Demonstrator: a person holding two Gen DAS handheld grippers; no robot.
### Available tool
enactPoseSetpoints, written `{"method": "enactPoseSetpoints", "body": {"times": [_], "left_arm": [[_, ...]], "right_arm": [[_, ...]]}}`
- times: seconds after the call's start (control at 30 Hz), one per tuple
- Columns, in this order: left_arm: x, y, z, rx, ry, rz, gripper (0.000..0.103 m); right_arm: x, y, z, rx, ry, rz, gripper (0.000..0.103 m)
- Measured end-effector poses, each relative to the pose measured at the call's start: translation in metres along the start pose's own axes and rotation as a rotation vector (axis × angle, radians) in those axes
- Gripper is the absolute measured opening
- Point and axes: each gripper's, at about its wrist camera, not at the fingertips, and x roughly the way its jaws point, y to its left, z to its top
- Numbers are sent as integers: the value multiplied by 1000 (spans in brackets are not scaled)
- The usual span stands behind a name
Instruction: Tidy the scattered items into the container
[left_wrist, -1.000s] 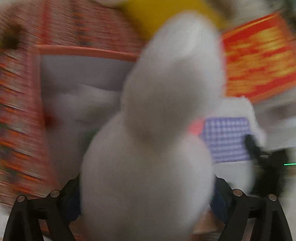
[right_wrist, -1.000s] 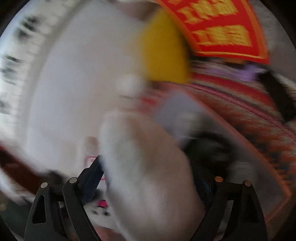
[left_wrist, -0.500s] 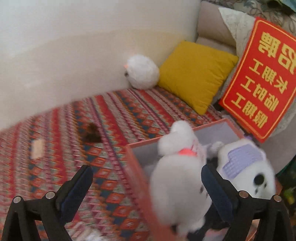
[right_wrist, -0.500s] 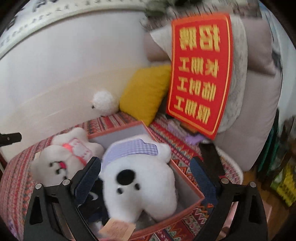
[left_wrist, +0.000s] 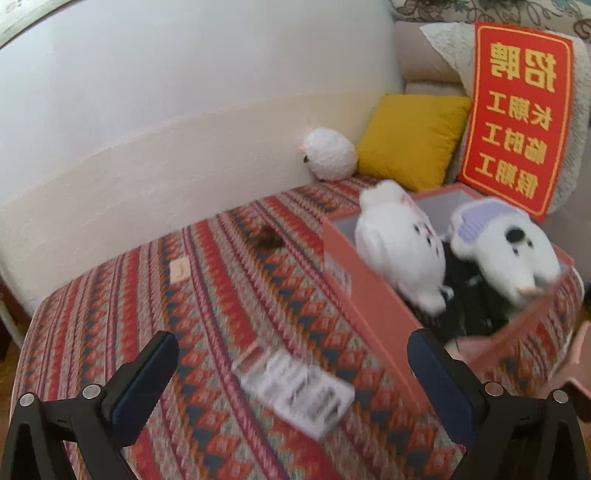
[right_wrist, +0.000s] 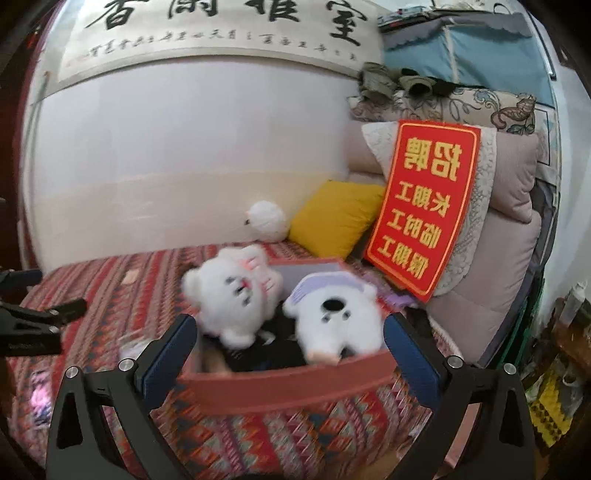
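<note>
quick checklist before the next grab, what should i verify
1. Left claw open and empty: ok.
2. Right claw open and empty: ok.
3. Two white plush toys, one with pink marks, one with a purple patch, in the red box: ok, though both stick up above the rim.
4. Items left on the bed: not ok, a white packet and a round white plush by the yellow cushion are out.
5. Room left in the box: cannot tell.
</note>
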Motion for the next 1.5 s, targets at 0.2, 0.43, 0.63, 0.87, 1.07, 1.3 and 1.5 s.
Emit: {"method": "enactPoseSetpoints", "body": {"times": [0.2,0.43,0.63,0.87,1.07,1.3,1.5], "left_arm": [[-38,5,-38,-19,22,-24,102],[-73,0,-67,-17,21,-33,102],[-100,-11,-82,-2,1,-52,102],[-119,-28,-94,4,10,-107,102],[-133,-33,-96,-12,-31,-134,102],[-139,-38,-92,-22,-61,-122,102],[-139,-43,-90,-21,-50,-130,102]], "right_arm": [[-38,38,-41,6,76,28,102],[-65,41,-77,28,138,-20,102],[-88,37,-84,47,129,-45,102],[-114,37,-88,38,110,-54,102],[-124,36,-90,48,110,-60,102],[-131,34,-89,48,104,-60,103],[-135,31,-88,52,93,-69,103]]}}
